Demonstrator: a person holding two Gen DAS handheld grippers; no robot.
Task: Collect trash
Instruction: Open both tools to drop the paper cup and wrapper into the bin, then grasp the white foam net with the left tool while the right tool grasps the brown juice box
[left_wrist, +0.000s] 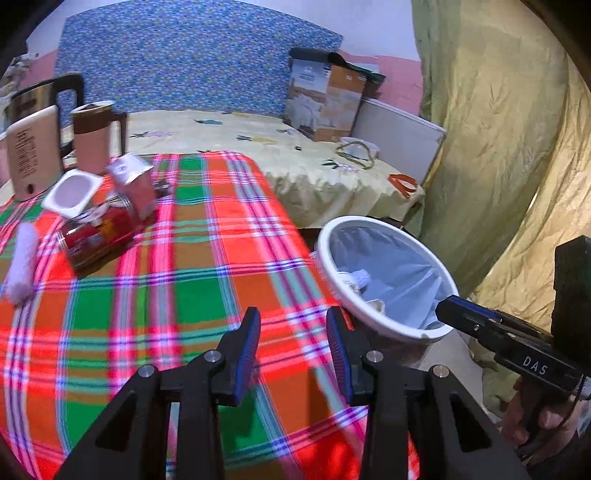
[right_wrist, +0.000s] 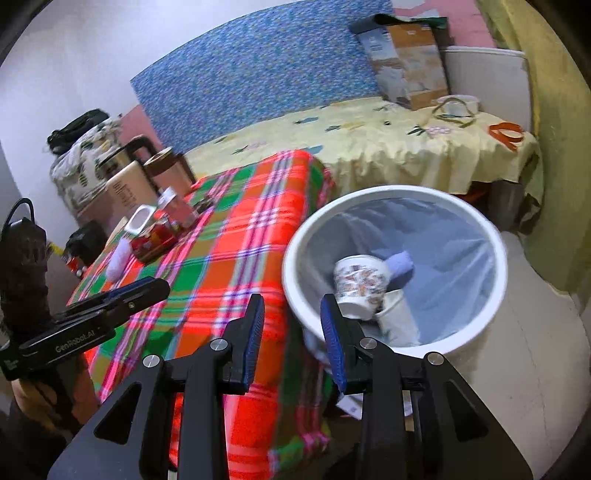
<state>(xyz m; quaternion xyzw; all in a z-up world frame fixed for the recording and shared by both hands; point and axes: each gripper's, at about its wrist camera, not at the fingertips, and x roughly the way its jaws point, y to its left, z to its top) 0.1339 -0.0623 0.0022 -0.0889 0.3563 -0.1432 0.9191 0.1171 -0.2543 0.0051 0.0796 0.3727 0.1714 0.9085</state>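
- Left tongs (left_wrist: 293, 334) spread, nothing held, over plaid desk (left_wrist: 207, 258).
- Right tongs (right_wrist: 291, 321) spread, nothing held, at bin (right_wrist: 480, 332) rim.
- In bin — patterned cup (right_wrist: 360, 282), other scraps.
- On desk far side — red packet (left_wrist: 94, 236), yogurt cup (left_wrist: 72, 192), white roll (left_wrist: 22, 264).

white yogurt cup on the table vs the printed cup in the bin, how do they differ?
The yogurt cup is plain white with a square mouth; the printed cup is round and patterned. The yogurt cup rests tilted on the red packet on the checked cloth, while the printed cup lies on its side inside the bin. Both look empty, and neither is held by a tool.
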